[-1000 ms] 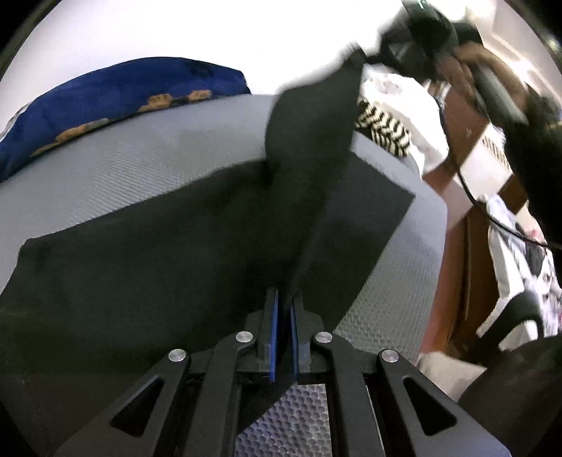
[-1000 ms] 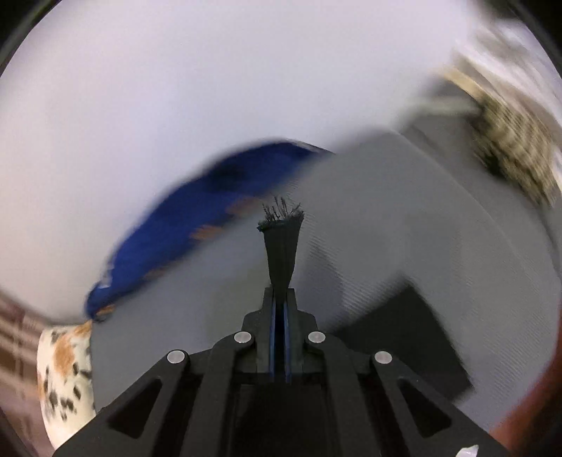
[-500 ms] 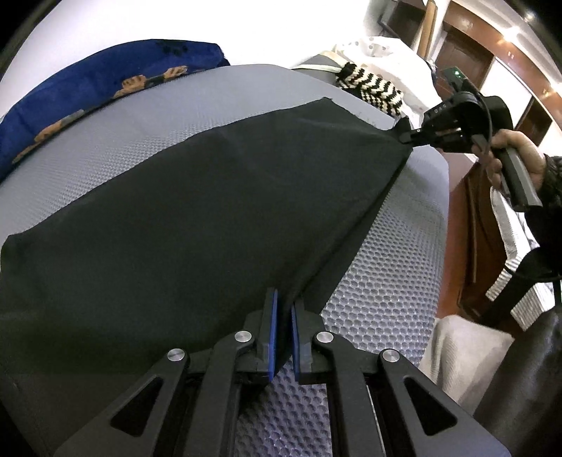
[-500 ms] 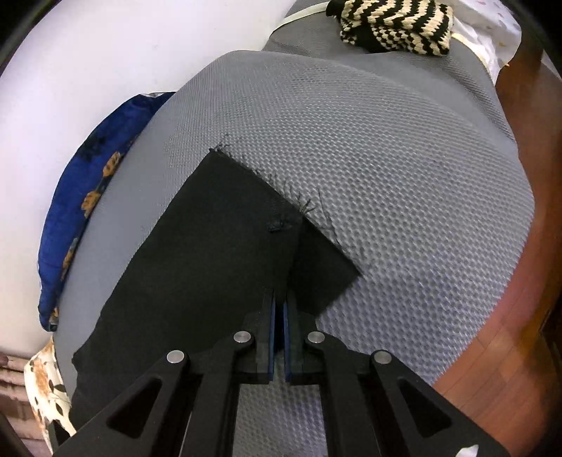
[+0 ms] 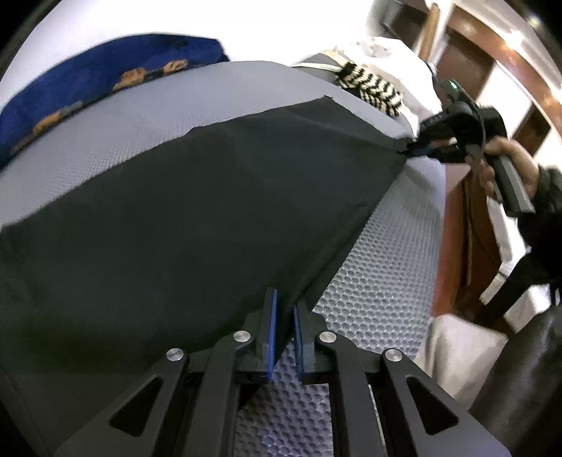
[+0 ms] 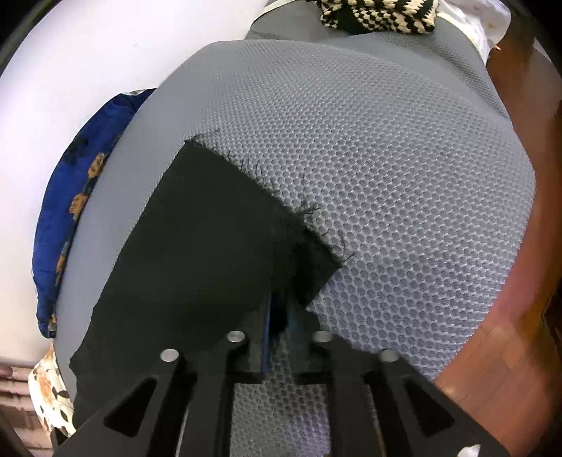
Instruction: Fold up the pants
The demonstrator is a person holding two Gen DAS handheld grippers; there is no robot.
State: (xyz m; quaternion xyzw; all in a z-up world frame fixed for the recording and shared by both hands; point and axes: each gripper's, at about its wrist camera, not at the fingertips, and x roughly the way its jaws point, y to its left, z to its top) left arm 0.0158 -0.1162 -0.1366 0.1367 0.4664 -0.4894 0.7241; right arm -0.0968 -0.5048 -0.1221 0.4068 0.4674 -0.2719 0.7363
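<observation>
The black pants lie spread flat on a grey honeycomb-textured bed. My left gripper has its jaws slightly parted around the pants' near edge; the fabric still runs between the blue pads. My right gripper shows at the pants' far corner in the left wrist view. In the right wrist view the pants end in a frayed hem, and my right gripper has its jaws slightly parted with the corner of fabric lying over them.
A blue floral cloth lies along the bed's far side by the white wall. A black-and-cream knitted item sits at the bed's end. Wooden floor and furniture lie beyond the bed's right edge.
The pants were lifted and swung over a second ago, then laid flat on the bed. Both grippers' jaws have since parted slightly, loosening their hold on the fabric.
</observation>
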